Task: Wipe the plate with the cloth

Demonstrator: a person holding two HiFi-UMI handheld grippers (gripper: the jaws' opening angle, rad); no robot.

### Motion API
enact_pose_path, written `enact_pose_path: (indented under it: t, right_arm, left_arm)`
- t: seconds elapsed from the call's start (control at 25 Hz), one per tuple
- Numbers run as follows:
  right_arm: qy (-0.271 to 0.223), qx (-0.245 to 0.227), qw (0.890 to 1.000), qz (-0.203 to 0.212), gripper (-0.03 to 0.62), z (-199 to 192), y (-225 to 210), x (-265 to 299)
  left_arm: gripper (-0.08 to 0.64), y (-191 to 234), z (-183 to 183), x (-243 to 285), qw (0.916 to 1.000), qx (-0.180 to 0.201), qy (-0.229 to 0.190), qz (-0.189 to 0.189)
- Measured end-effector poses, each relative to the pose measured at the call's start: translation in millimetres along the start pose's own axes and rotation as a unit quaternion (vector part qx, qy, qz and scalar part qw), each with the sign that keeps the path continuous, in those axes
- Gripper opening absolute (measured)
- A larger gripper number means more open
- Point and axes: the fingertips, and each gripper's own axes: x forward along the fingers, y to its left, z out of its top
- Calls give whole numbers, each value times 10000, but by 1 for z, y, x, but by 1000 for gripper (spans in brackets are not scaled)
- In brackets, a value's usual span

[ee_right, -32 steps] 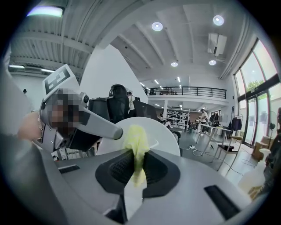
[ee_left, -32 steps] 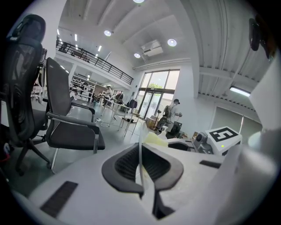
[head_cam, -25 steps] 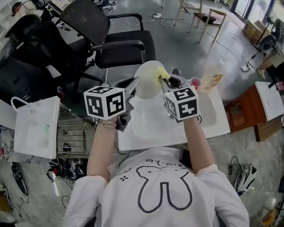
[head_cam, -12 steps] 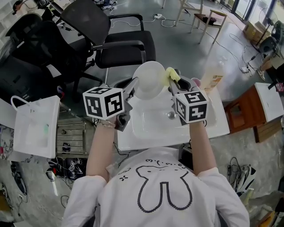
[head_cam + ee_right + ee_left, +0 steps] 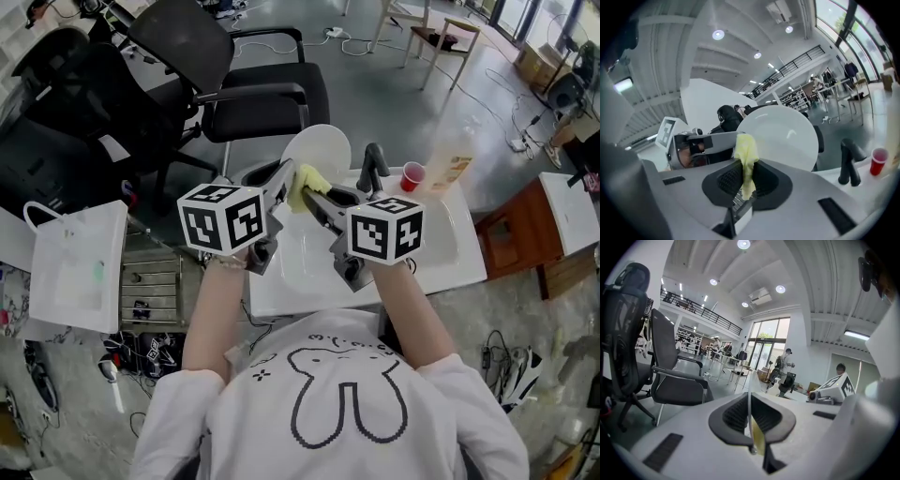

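Over the white sink (image 5: pixel 445 248), the plate (image 5: pixel 323 148) stands on edge, its rim clamped in the left gripper (image 5: pixel 283 181). The right gripper (image 5: pixel 317 197), clenched on the yellow cloth (image 5: pixel 305 178), has swept from the plate's right rim to its lower left. This looks like one wiping stroke, with more probably needed.

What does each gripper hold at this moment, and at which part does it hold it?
The left gripper is shut on the white plate, at its rim. The right gripper is shut on the yellow cloth, one bunch sticking out in front.
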Motion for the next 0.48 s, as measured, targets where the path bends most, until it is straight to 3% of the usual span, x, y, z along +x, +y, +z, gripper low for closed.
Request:
enact_pose_path:
  t: [0.16,0.32,0.48]
  right_arm:
    - [117,613,9980,-91,51,-6,3,12]
    - [255,153,9993,-241,51,-9,2,11]
    - [668,-206,9953,-675,51,-27,-19,6]
  left_arm:
    - [18,-2,0,1,9995,304,-26,109]
    - [18,-4,-1,-1,9995,278,-79,87]
    - [18,-5,-6,-4,9996,257,-84,33]
